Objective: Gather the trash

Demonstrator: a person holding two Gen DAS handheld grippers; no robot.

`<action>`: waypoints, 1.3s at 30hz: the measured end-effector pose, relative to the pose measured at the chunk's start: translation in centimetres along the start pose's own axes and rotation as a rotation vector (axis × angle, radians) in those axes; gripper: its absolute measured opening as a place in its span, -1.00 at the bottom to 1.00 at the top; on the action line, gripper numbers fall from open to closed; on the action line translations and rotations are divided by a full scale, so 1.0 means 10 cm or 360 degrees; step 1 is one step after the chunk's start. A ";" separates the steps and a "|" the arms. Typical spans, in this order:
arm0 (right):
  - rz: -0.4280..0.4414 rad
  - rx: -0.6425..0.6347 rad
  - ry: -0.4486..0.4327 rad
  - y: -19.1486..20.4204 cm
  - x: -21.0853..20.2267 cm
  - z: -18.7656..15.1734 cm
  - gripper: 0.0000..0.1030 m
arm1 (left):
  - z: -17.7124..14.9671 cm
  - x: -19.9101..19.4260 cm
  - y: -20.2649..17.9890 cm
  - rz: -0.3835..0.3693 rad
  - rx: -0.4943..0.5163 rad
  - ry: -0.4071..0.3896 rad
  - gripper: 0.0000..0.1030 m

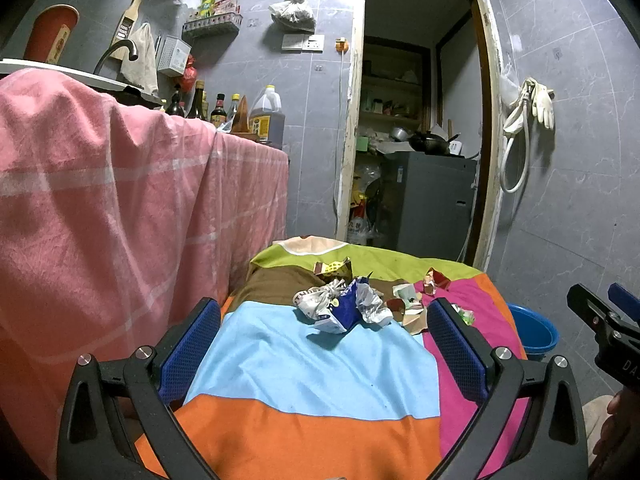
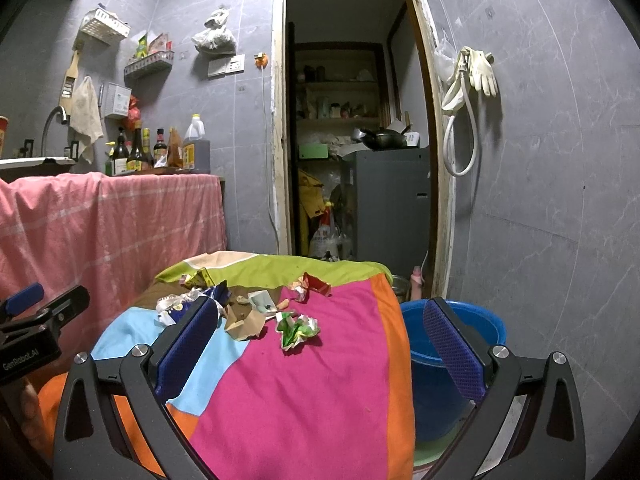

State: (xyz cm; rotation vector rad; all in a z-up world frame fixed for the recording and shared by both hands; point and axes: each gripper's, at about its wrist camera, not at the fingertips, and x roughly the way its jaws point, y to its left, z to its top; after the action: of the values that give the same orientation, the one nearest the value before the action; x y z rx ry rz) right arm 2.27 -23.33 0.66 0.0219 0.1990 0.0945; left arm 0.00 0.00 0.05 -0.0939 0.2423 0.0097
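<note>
Both claws gape, gripping nothing: left claw [image 1: 320,344] hangs short of the crumpled wrappers [image 1: 344,304] (on the striped bench [image 1: 312,376]); right claw [image 2: 320,340] frames the green wrapper [image 2: 297,330].

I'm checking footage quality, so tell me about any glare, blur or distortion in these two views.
Left wrist view: strong fisheye bending of the doorway, glare washing out the hanging bag, trash pile sharp. Right wrist view: same curvature, dim corners, green wrapper crisp with a soft shadow.
</note>
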 end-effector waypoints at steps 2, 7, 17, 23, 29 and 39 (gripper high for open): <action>0.0000 0.0001 0.0002 0.00 0.00 -0.01 1.00 | 0.00 0.00 0.00 0.0000 -0.0001 -0.0001 0.96; 0.0002 0.0001 0.0001 0.00 0.00 -0.01 1.00 | 0.00 0.00 0.00 -0.0001 0.0000 0.0001 0.96; 0.0001 0.0001 0.0003 0.00 0.00 -0.01 1.00 | 0.00 0.00 0.00 0.0000 0.0000 0.0003 0.96; 0.0002 0.0004 0.0007 0.00 0.01 -0.01 1.00 | 0.00 0.01 0.00 0.0000 0.0000 0.0004 0.96; 0.0002 0.0004 0.0007 -0.01 0.00 0.01 1.00 | 0.00 0.01 0.00 -0.0001 -0.0002 0.0008 0.96; 0.0004 0.0006 0.0013 -0.01 0.03 -0.01 1.00 | -0.16 0.12 0.03 0.0003 -0.0001 0.0013 0.96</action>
State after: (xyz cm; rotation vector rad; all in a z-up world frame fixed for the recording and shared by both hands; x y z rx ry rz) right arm 2.51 -23.41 0.52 0.0257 0.2076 0.0964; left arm 0.82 0.14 -1.86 -0.0942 0.2503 0.0114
